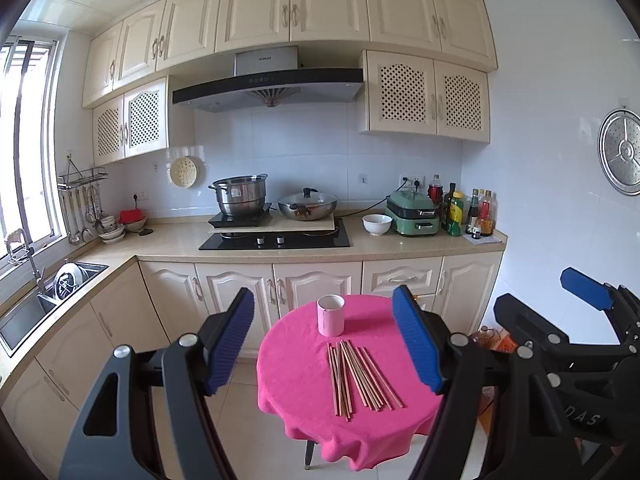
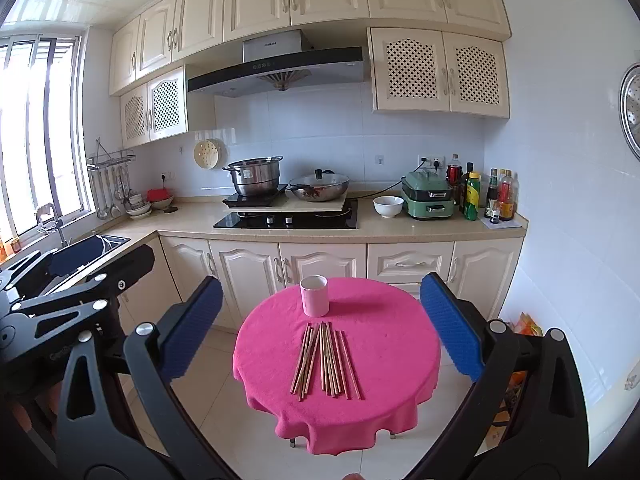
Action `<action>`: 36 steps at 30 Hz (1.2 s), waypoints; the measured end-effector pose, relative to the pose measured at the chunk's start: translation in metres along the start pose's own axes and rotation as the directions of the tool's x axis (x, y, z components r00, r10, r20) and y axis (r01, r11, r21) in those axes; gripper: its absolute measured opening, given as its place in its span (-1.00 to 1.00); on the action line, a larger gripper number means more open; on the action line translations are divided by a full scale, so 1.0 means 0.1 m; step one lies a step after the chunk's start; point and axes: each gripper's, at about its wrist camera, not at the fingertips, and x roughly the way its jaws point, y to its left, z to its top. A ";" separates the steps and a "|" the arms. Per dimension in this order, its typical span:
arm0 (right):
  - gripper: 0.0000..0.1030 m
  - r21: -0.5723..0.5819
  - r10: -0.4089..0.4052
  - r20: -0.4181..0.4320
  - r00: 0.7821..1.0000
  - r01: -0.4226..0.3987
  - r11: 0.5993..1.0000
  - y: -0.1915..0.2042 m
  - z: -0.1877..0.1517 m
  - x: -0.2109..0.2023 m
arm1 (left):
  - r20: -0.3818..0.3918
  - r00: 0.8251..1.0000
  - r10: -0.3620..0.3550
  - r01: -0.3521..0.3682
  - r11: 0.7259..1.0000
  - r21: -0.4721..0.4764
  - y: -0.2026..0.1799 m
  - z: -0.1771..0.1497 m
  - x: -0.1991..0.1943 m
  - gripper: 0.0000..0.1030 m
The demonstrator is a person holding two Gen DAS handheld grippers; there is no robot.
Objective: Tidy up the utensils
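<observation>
Both tools are spread wide and empty: left gripper [image 1: 324, 340] and right gripper [image 2: 322, 330] both hang above and short of the small round table [image 2: 384, 364] with its pink cloth, touching nothing. Chopsticks [image 2: 326, 360] lie loose on the cloth in a flat fan, some overlapping, near ends splayed toward the camera. Pink cup [image 2: 315, 295] stands upright just behind their far ends, apart from them, mouth open and looks empty. Step in hand, as I read it: reach and pick a chopstick to drop in the cup. To do it well, go for an outer stick, clear of the pile, come down with the jaws across its length, pinch near mid-shaft so it doesn't swing. The cloth is soft and may bunch, so close low but don't dig in. The cup looks light, so the left could steady it.
</observation>
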 end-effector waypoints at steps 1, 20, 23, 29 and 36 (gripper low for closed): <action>0.88 0.001 0.002 -0.004 1.000 -0.002 1.000 0.01 0.00 0.03 | -0.003 1.000 -0.002 0.002 1.000 0.000 0.01 0.00 0.03 0.37; 0.88 -0.053 0.045 -0.304 0.952 -0.064 0.997 -0.59 -0.33 2.35 | -0.387 0.918 -0.091 0.066 0.995 -0.078 -0.06 -0.59 2.57 0.37; 0.88 -0.055 0.055 -0.409 0.911 -0.085 0.995 -0.82 -0.47 2.98 | -0.525 0.847 -0.077 0.049 0.996 -0.068 -0.10 -0.84 3.24 0.37; 0.74 -0.024 0.097 -0.608 0.788 -0.141 0.990 -1.14 -0.98 4.01 | -0.740 0.669 -0.075 -0.001 0.995 -0.102 -0.10 -1.54 4.30 0.37; 0.04 0.049 0.159 -0.779 0.607 -0.194 0.980 -1.18 -1.60 4.77 | -0.855 0.514 -0.070 -0.042 0.993 -0.106 -0.01 -2.21 5.02 0.36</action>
